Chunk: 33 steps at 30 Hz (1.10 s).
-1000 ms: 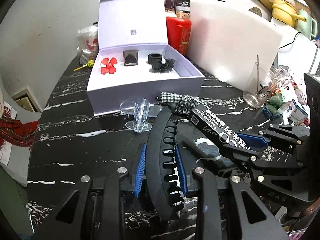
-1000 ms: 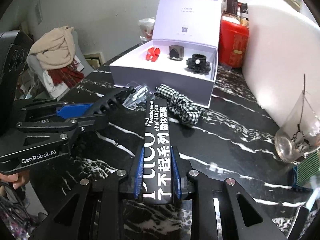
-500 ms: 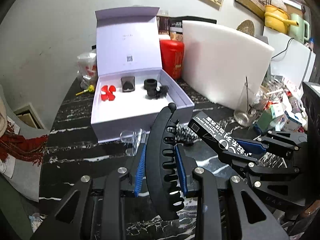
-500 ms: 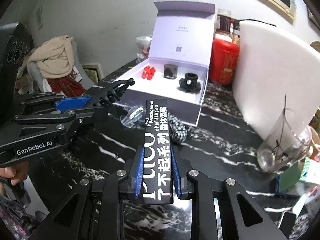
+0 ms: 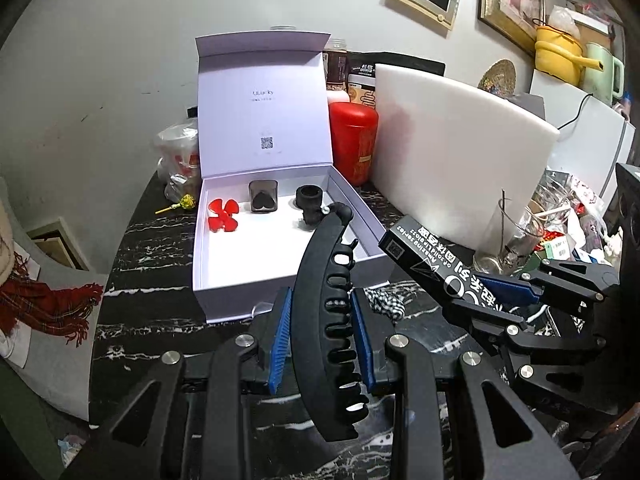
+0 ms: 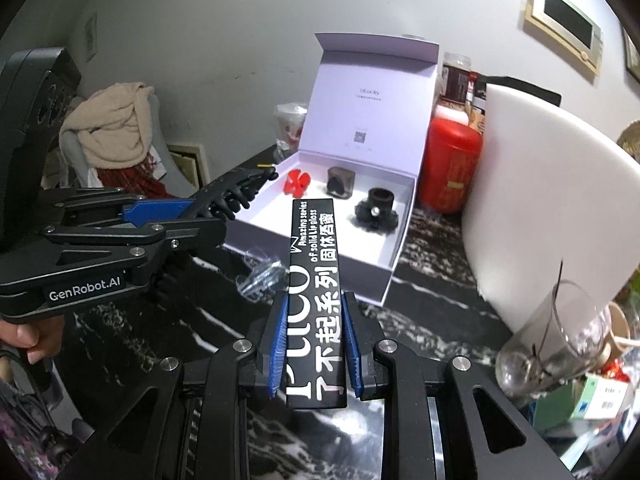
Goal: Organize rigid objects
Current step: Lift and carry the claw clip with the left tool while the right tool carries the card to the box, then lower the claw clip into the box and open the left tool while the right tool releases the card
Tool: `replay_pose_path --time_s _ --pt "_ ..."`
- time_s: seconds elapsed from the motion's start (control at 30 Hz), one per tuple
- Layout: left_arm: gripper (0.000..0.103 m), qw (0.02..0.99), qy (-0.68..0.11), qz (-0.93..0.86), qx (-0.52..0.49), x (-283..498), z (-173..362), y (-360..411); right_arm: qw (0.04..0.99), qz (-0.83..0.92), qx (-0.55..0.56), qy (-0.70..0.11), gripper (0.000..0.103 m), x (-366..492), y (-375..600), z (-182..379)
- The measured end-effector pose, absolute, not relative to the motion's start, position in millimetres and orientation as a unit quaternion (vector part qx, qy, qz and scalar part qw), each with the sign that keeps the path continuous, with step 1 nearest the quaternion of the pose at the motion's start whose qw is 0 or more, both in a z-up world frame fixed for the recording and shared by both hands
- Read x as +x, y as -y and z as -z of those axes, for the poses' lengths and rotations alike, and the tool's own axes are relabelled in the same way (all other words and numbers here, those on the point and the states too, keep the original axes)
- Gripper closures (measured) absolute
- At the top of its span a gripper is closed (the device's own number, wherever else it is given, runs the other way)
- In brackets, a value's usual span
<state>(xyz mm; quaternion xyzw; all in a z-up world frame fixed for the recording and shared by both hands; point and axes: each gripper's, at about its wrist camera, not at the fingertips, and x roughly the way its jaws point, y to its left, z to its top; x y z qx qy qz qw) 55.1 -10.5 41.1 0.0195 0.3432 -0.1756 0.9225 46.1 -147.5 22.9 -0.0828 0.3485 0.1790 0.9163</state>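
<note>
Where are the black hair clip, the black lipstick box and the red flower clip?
black hair clip (image 5: pixel 326 300), left wrist view, its curved spine.
black lipstick box (image 6: pixel 316 300), right wrist view, printed face.
red flower clip (image 5: pixel 222 216), left wrist view, its petals.

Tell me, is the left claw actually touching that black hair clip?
Touching. In the left wrist view the left claw has both blue pads pressed against the sides of the black hair clip, holding it clear of the marble table.

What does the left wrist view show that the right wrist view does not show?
Only the left wrist view: a yellow pot and a green kettle on a shelf, and a checked fabric piece on the table. Only the right wrist view: a beige cloth heap and a hand. Both: the open white box, the red canister, the black hair clip and the black carton.
</note>
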Motion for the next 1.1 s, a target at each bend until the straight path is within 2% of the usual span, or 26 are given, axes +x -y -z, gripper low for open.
replay_pose_path --time_s 1.1 --pt "0.074 0.93 -0.329 0.159 0.026 169 -50 9 0.917 -0.202 -0.09 -0.332 0.078 164 135 -27"
